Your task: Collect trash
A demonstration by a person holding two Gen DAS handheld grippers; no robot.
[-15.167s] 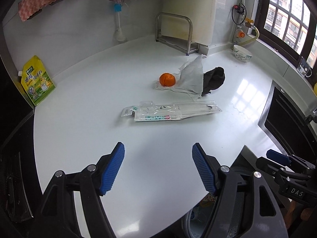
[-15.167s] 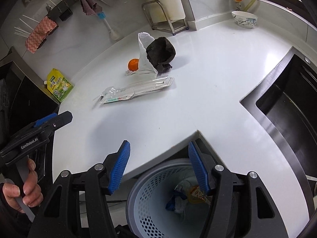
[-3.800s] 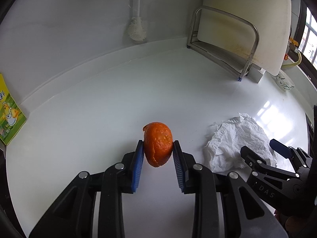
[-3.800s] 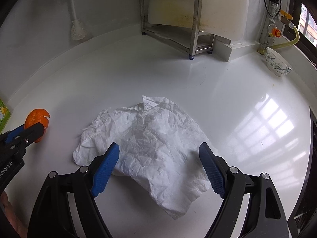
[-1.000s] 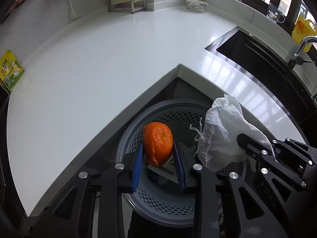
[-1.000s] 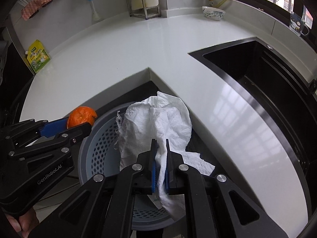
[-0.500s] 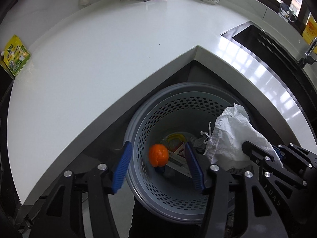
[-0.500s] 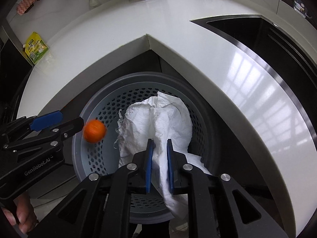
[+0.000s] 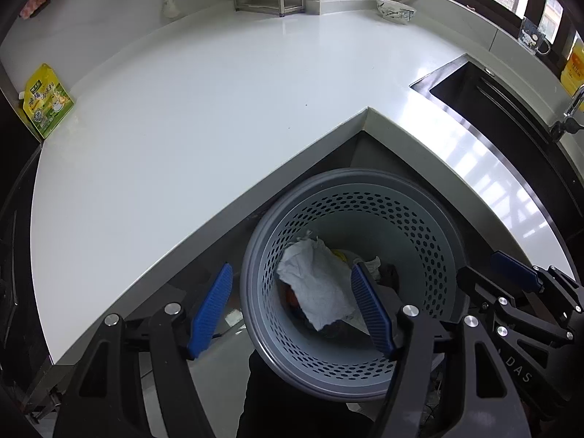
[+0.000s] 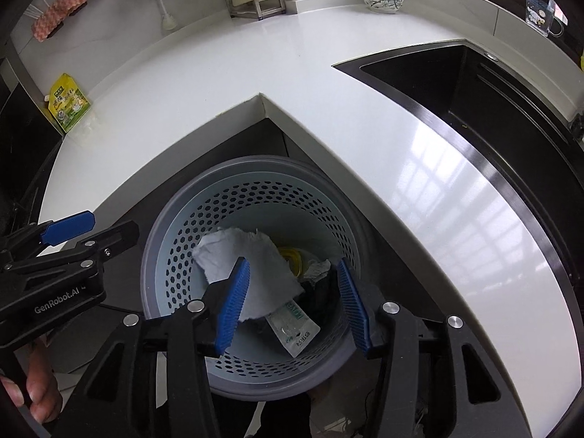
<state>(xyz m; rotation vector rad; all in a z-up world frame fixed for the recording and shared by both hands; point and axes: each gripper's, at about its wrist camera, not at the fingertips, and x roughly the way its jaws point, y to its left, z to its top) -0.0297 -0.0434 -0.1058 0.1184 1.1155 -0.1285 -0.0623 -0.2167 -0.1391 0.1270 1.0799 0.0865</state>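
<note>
1. Tools first: your left tool (image 9: 292,308) hung over the basket (image 9: 443,241) with its blue pads spread wide and nothing between them.
2. Your right tool (image 10: 294,301) was likewise spread wide and had hold of nothing; it sat above the same basket (image 10: 160,255).
3. In the left wrist view, your right tool (image 9: 511,273) showed at the right edge, just beside the basket rim.
4. The white tissue (image 9: 315,284) lay crumpled inside the basket, on top of the other rubbish; the right wrist view showed it (image 10: 255,270) toward the left side of the basket.
5. A sliver of orange peel (image 9: 290,296) peeked out under the tissue's left edge.
6. A clear plastic packet (image 10: 295,328) lay beside the tissue, with a dark cloth (image 10: 321,299) and a yellow wrapper (image 10: 290,255) nearby in the basket.
7. The basket stood on the floor, tucked into the inner corner of the white worktop (image 9: 219,109).
8. On that worktop, a yellow-green pouch (image 9: 45,100) leaned at the far left, and a patterned bowl (image 10: 382,0) sat near the far wall.
</note>
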